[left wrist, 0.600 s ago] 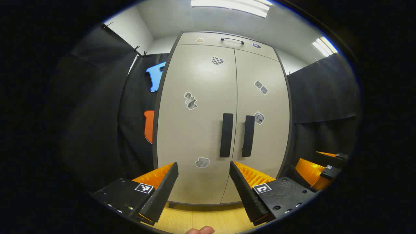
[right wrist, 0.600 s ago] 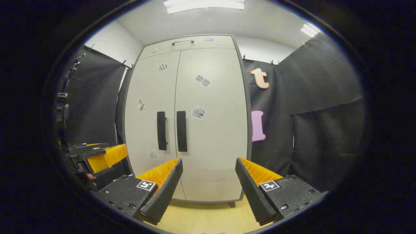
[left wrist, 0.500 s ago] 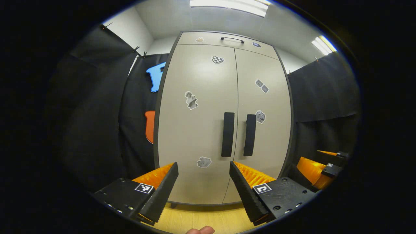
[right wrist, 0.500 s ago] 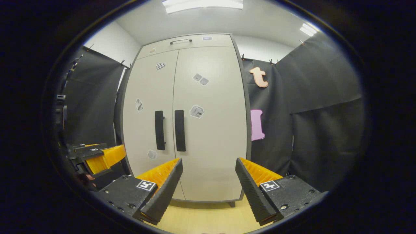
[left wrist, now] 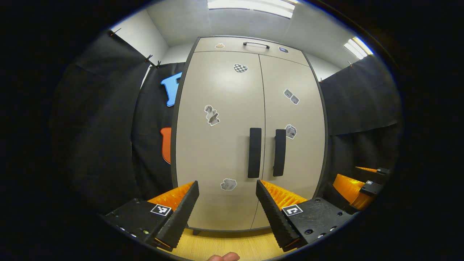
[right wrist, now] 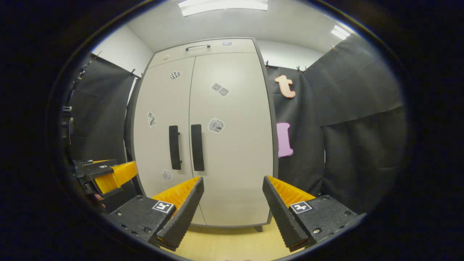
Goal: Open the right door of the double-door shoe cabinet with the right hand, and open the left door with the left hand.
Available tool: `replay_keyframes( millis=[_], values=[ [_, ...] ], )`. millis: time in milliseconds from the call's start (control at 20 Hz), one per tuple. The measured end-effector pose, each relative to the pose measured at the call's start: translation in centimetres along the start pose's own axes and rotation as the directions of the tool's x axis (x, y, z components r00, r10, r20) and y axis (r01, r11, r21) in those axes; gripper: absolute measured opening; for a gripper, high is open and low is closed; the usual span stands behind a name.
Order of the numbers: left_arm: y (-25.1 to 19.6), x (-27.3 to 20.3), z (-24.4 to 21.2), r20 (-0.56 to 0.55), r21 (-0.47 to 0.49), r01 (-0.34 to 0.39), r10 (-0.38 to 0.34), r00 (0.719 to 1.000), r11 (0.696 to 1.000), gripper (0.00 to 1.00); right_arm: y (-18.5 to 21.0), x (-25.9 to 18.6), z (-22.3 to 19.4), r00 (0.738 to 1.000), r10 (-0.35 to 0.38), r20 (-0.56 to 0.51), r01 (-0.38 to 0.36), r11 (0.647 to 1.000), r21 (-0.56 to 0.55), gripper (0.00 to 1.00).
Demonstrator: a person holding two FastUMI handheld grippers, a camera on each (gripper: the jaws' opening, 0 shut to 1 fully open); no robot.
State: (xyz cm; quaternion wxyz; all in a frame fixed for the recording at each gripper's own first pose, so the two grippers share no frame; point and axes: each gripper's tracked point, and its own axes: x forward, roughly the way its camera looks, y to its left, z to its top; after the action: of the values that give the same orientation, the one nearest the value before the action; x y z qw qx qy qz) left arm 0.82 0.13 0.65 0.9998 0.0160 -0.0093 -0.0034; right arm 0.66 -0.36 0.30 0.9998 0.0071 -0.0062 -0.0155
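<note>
Nothing of the task is done yet, as far as I can judge: both doors of the shoe cabinet [left wrist: 250, 137] sit flush and closed, and I have both tools well short of it. My left gripper [left wrist: 227, 208] has its fingers spread wide and empty; the left door [left wrist: 221, 145] fills the space beyond and between them, and the left handle [left wrist: 254, 152], a dark vertical bar, stands just above the tip of the finger on the view's right side. My right gripper [right wrist: 233, 206] is likewise released, grasping nothing; in the right gripper view the right door [right wrist: 232, 145] lies ahead between the fingers, while the right handle [right wrist: 197, 147] stands above the tip of the finger on the view's left side, so I judge I must shift that way before closing in. Both pulls are left to do, right door first. What lies inside the cabinet is hidden, its foot is partly cut off behind my fingers, and the small stickers on the doors are too small for me to make out.
</note>
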Motion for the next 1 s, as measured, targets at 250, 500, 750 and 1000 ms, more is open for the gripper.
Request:
replay_keyframes(
  millis=[250, 500, 750, 1000],
  values=[
    [0.1, 0.2, 0.1, 0.005, 0.003, 0.000, 0.000, 1.000, 1.000, 0.95, 0.4, 0.3, 0.3, 1.000, 0.008, 0.006, -0.008, 1.000, -0.010, 1.00],
    [0.3, 0.4, 0.2, 0.008, 0.008, -0.001, 0.001, 1.000, 1.000, 0.95, 0.6, 1.0, 0.5, 1.000, 0.007, 0.010, -0.007, 1.000, -0.014, 1.00],
    [0.5, 0.3, 0.4, 0.014, 0.016, 0.000, -0.001, 1.000, 1.000, 0.95, 1.3, 2.5, 1.3, 1.000, 0.019, 0.020, -0.018, 1.000, -0.023, 1.00],
    [0.9, 0.0, 0.5, 0.013, 0.024, -0.003, 0.003, 1.000, 1.000, 0.95, 2.8, 6.0, 3.1, 0.998, 0.039, 0.047, -0.037, 0.998, -0.056, 1.00]
  ],
)
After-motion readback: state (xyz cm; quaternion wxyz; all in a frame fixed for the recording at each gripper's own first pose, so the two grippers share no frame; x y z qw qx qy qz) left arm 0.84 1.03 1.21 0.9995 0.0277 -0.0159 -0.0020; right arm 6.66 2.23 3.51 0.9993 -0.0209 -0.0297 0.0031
